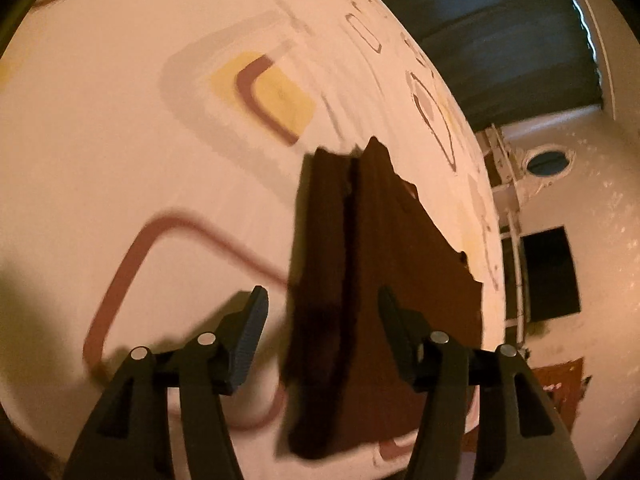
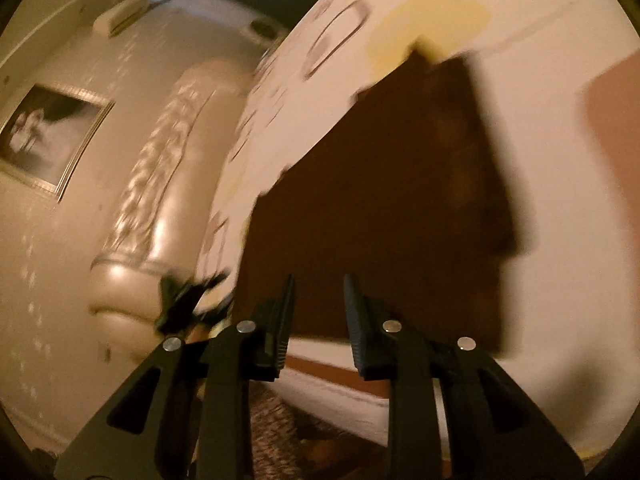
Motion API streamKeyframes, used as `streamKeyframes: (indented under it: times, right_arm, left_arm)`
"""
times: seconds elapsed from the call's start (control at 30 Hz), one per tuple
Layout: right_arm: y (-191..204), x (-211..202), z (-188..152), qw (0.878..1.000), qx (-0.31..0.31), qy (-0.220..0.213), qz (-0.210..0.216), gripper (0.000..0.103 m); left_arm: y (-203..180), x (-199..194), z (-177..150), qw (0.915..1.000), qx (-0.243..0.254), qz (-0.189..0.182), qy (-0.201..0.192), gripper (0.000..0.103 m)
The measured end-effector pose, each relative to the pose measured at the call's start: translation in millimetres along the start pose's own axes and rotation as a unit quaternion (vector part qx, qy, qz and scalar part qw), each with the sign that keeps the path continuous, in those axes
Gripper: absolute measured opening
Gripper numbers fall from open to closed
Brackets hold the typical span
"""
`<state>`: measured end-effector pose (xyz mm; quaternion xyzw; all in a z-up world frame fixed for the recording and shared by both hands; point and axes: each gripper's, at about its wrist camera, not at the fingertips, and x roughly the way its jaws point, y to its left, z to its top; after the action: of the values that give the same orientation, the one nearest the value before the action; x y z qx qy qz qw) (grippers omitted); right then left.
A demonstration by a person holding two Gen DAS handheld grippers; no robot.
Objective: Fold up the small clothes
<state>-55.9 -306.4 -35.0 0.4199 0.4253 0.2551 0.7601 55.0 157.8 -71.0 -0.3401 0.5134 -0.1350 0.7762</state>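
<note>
Here, the left gripper (image 1: 320, 340) stands with jaws apart around a dark brown garment (image 1: 384, 280) without pinching it, while the right gripper (image 2: 318, 316) hangs slightly open and empty just short of the cloth on the patterned bedsheet (image 1: 120, 160). The raised fold may flop open unpressed. Beyond, bare sheet offers room leftward; the bed's edge lies close alongside.

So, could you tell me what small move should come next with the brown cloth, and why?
Probably draw both grippers back clear. The left gripper and the right gripper are open with nothing pinched, and the brown cloth lies on the bedsheet with one side already folded over, so a new grip can be chosen.
</note>
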Motion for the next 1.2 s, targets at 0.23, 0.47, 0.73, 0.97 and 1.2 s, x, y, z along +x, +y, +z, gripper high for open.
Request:
streamKeyframes:
  times: [0.23,0.47,0.73,0.97,1.2]
  right_arm:
    - [33,75,-27,0.997,-0.043,0.071,0.001,0.025]
    - [29,101,-36,0.997,-0.038,0.071,-0.016,0.025]
    - [14,108,-48,0.998,-0.016,0.067,-0.009,0.023]
    - [11,108,-53,0.998,-0.011,0.058,0.000,0.023]
    - [10,105,-56,0.998,-0.016,0.055,-0.003,0.023]
  left_arm:
    - [-17,35,30,0.9995,0.028,-0.005,0.014,0.071]
    - [-37,53,30,0.9974,0.069,0.008,0.018,0.071]
    - [-58,67,24,0.9889,0.127,0.069,0.034,0.045]
    - [-70,76,25,0.9856,0.131,0.084,0.066,0.015]
    - [-87,61,30,0.9886,0.103,0.090,0.064,0.014]
